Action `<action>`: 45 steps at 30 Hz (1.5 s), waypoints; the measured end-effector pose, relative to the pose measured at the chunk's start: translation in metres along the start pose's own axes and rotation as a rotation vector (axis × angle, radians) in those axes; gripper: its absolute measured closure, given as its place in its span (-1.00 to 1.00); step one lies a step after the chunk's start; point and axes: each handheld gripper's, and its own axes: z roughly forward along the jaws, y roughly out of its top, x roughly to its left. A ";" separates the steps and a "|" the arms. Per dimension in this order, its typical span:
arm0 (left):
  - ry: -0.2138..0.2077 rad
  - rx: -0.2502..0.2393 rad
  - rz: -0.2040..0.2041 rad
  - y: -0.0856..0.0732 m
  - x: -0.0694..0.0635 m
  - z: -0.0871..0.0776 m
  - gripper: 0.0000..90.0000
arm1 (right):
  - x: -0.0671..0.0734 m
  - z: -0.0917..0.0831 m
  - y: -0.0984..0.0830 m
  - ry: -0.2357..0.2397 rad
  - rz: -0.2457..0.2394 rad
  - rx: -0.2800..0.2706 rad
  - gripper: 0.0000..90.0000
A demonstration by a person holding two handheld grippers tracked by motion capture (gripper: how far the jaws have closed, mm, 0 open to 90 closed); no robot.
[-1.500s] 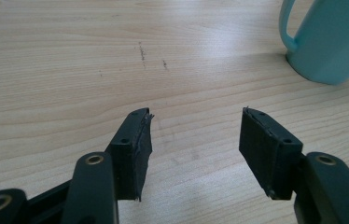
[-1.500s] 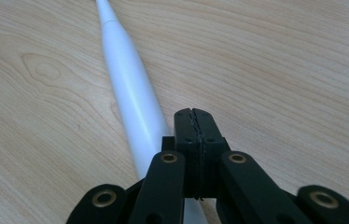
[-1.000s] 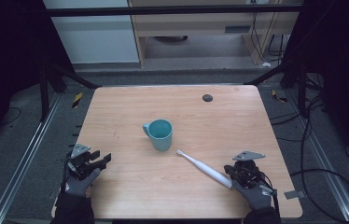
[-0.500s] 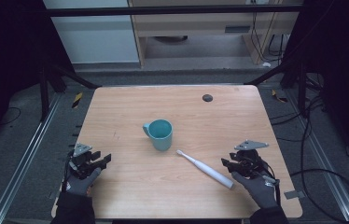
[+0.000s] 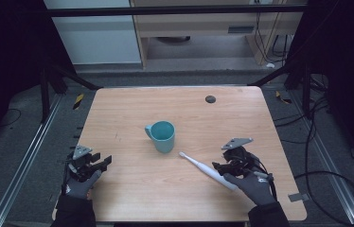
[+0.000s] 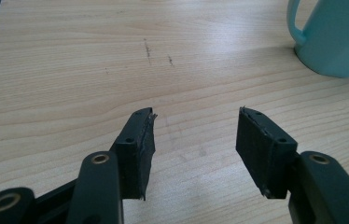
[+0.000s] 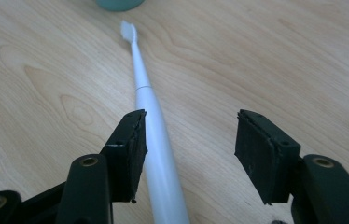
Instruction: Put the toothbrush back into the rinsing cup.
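Up close, toothbrush (image 7: 156,154) seemingly grazes right gripper (image 7: 189,149) fingers (image 7: 128,149).

The right tool (image 7: 189,135) is hovering low over the light wooden table (image 7: 280,56) with its two black jaws standing wide apart. A white toothbrush (image 7: 151,130) is lying flat on the wood, its handle running just inside the left-hand jaw and its bristle head pointing toward a teal cup (image 7: 119,4) at the top edge.

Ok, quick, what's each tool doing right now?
Left tool: open, nothing between its jaws, over bare table.
Right tool: open, holding nothing; the toothbrush lies on the table beside its left jaw.
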 end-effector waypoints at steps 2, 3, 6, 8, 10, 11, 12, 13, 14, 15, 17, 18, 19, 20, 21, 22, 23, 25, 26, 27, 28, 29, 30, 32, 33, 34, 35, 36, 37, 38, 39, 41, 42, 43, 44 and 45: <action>0.000 0.001 -0.003 0.000 0.001 0.000 0.03 | 0.003 0.005 0.003 0.007 -0.017 0.028 -0.06; 0.000 0.000 -0.002 0.000 0.001 0.000 0.03 | 0.005 0.007 0.005 0.011 -0.019 0.037 -0.06; 0.001 0.003 -0.004 0.000 0.002 0.000 0.03 | 0.008 0.013 0.007 0.021 -0.042 0.066 -0.07; 0.000 0.004 -0.005 0.000 0.002 0.001 0.03 | 0.011 0.017 0.008 0.022 -0.050 0.091 -0.07; 0.000 0.004 -0.003 0.000 0.002 0.001 0.03 | 0.013 0.022 0.009 0.022 -0.070 0.123 -0.05; -0.001 0.002 -0.004 0.000 0.001 0.001 0.03 | 0.014 0.024 0.009 0.023 -0.080 0.135 -0.04; -0.002 0.002 -0.004 0.000 0.001 0.001 0.02 | 0.015 0.025 0.009 0.024 -0.081 0.147 -0.04; -0.003 0.003 -0.003 0.000 0.001 0.001 0.03 | 0.016 0.027 0.009 0.025 -0.087 0.155 -0.03; -0.002 0.004 -0.003 0.000 0.001 0.001 0.02 | 0.017 0.028 0.009 0.025 -0.092 0.161 -0.01; -0.002 0.005 -0.003 0.000 0.001 0.002 0.03 | 0.017 0.029 0.009 0.026 -0.096 0.168 0.00; -0.002 0.006 -0.003 0.000 0.001 0.002 0.02 | 0.017 0.031 0.008 0.026 -0.099 0.182 0.02; -0.003 0.005 -0.002 0.000 0.001 0.002 0.02 | 0.017 0.033 0.008 0.027 -0.099 0.186 0.04; -0.003 0.005 -0.001 0.000 0.001 0.002 0.02 | 0.017 0.035 0.007 0.032 -0.100 0.197 0.04; -0.005 0.006 0.001 -0.001 0.001 0.002 0.03 | 0.018 0.036 0.006 0.033 -0.100 0.205 0.05; -0.006 0.006 0.003 -0.001 0.001 0.002 0.02 | 0.018 0.037 0.005 0.034 -0.102 0.216 0.07; -0.007 0.007 0.003 -0.001 0.001 0.002 0.02 | 0.018 0.039 0.005 0.037 -0.106 0.225 0.08; -0.007 0.007 0.004 0.000 0.001 0.002 0.02 | 0.019 0.040 0.004 0.038 -0.104 0.232 0.09; -0.006 0.009 0.002 -0.001 0.000 0.002 0.03 | 0.019 0.042 0.004 0.035 -0.112 0.246 0.11; -0.004 0.010 0.004 -0.001 0.000 0.002 0.03 | 0.020 0.043 0.004 0.042 -0.111 0.253 0.12; -0.005 0.010 0.003 -0.001 0.000 0.003 0.02 | 0.019 0.043 0.004 0.048 -0.113 0.257 0.13; -0.006 0.012 0.003 -0.001 0.000 0.003 0.02 | 0.019 0.043 0.004 0.047 -0.117 0.260 0.14; -0.006 0.012 0.004 -0.001 0.000 0.003 0.02 | 0.018 0.044 0.004 0.049 -0.114 0.266 0.15; -0.007 0.012 0.004 -0.001 0.000 0.003 0.02 | 0.018 0.044 0.004 0.051 -0.114 0.271 0.15; -0.007 0.013 0.003 -0.001 0.000 0.003 0.02 | 0.017 0.045 0.004 0.053 -0.110 0.283 0.17; -0.008 0.013 0.003 -0.001 0.001 0.003 0.02 | 0.017 0.045 0.004 0.051 -0.113 0.289 0.17; -0.007 0.013 0.002 -0.001 0.001 0.003 0.02 | 0.016 0.046 0.004 0.056 -0.114 0.294 0.18; -0.008 0.014 0.002 -0.001 0.001 0.003 0.02 | 0.016 0.047 0.004 0.057 -0.114 0.300 0.19; -0.008 0.014 0.002 -0.001 0.001 0.003 0.02 | 0.016 0.049 0.003 0.062 -0.107 0.309 0.20; -0.007 0.014 0.003 -0.001 0.001 0.003 0.02 | 0.016 0.050 0.003 0.061 -0.112 0.312 0.21; -0.007 0.014 0.003 -0.001 0.001 0.003 0.02 | 0.016 0.051 0.003 0.063 -0.114 0.321 0.23; -0.007 0.014 0.003 -0.001 0.001 0.003 0.02 | 0.016 0.052 0.002 0.061 -0.115 0.325 0.24; -0.009 0.016 0.005 -0.001 0.001 0.003 0.02 | 0.016 0.054 0.002 0.063 -0.114 0.330 0.26; -0.009 0.017 0.006 -0.001 0.001 0.003 0.02 | 0.015 0.054 0.001 0.067 -0.111 0.334 0.28; -0.008 0.018 0.006 -0.001 0.001 0.003 0.02 | 0.015 0.055 0.001 0.071 -0.113 0.336 0.29; -0.009 0.018 0.006 -0.001 0.001 0.004 0.02 | 0.015 0.055 0.001 0.070 -0.110 0.340 0.31; -0.009 0.018 0.006 -0.001 0.001 0.004 0.02 | 0.015 0.056 0.001 0.068 -0.109 0.344 0.32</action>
